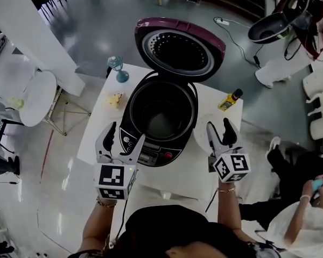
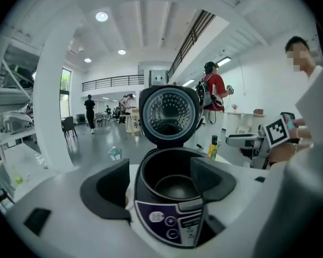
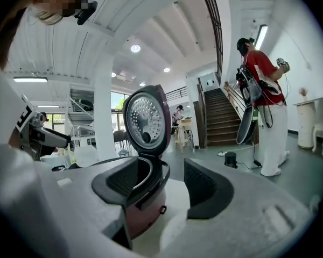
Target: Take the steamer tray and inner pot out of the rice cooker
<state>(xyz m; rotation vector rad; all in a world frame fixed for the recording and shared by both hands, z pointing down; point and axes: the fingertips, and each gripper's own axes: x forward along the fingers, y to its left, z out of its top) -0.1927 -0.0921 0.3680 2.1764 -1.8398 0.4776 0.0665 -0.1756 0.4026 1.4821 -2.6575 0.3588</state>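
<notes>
- I see one white table (image 1: 96, 136), square top, standing on a grey glossy floor (image 1: 97, 20).
- Rice cooker (image 1: 160, 117) sits near the middle of it, lid up, control panel facing the near edge.
- Small teal glass (image 1: 118, 69) upright at the far left corner, apart from the cooker.
- Pale yellow lump (image 1: 115, 99) just left of the cooker; can't tell what it is.
- Yellow bottle with a black cap (image 1: 230, 100) near the far right edge.
- Whitish round thing (image 1: 203, 123) just right of the cooker, possibly a plate; view too washed out to say.
</notes>
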